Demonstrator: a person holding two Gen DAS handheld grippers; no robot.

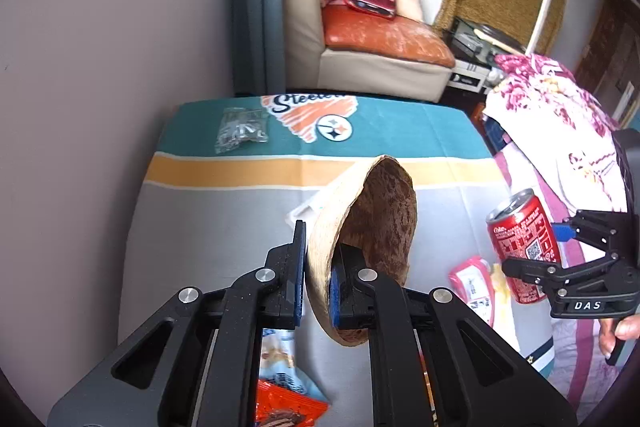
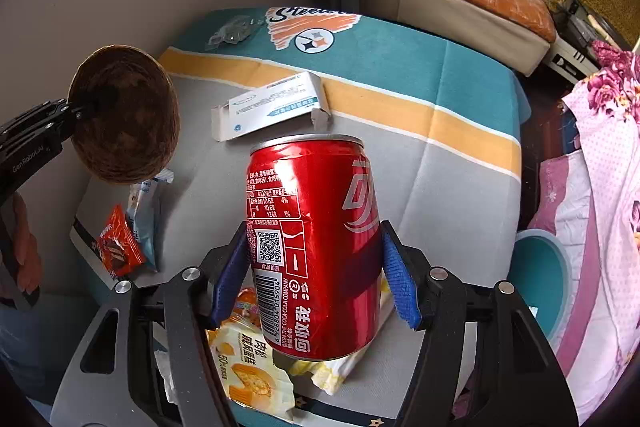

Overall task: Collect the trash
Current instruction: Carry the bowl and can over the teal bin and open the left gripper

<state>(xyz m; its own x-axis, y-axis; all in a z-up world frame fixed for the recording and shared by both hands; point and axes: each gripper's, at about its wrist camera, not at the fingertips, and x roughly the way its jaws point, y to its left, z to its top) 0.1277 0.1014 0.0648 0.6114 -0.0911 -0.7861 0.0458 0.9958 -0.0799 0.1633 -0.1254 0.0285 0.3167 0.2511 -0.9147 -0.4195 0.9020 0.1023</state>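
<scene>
Black claw arms fill the near edge of the left wrist view, and the left claw [image 1: 320, 279] is clenched on the rim of a coconut-shell bowl [image 1: 376, 227], one blue pad outside the wall and one inside, holding it tilted and clear above the desk [image 1: 224, 227]. Below the arms, at the near edge, lie an orange snack wrapper [image 1: 288, 407] and a pale blue wrapper [image 1: 280, 351]. Far left on the teal end of the cloth sits a clear plastic bag [image 1: 240, 131]. To the right, the other claw carries a red cola can [image 1: 524, 247] above a pink-and-white packet [image 1: 474, 283].

From the right wrist view, the right claw [image 2: 316, 275] is grasping the cola can [image 2: 316, 247] round its middle, blue pads pressed on both sides, the can lifted off the desk [image 2: 440, 187] and leaning a little. Under it lie a yellow cake wrapper [image 2: 248, 375] and a crumpled pale packet [image 2: 332, 371]. Further off, a flattened white-and-blue carton [image 2: 272, 107] rests near the yellow stripe. At left the bowl [image 2: 124, 115] hangs in the left claw above the orange wrapper [image 2: 118, 251] and the blue one [image 2: 146, 211].

By my reading, collecting has barely started: one can is in hand and not yet dropped in the bowl, which looks empty. Wrappers, packets, the carton and the far bag remain.
</scene>
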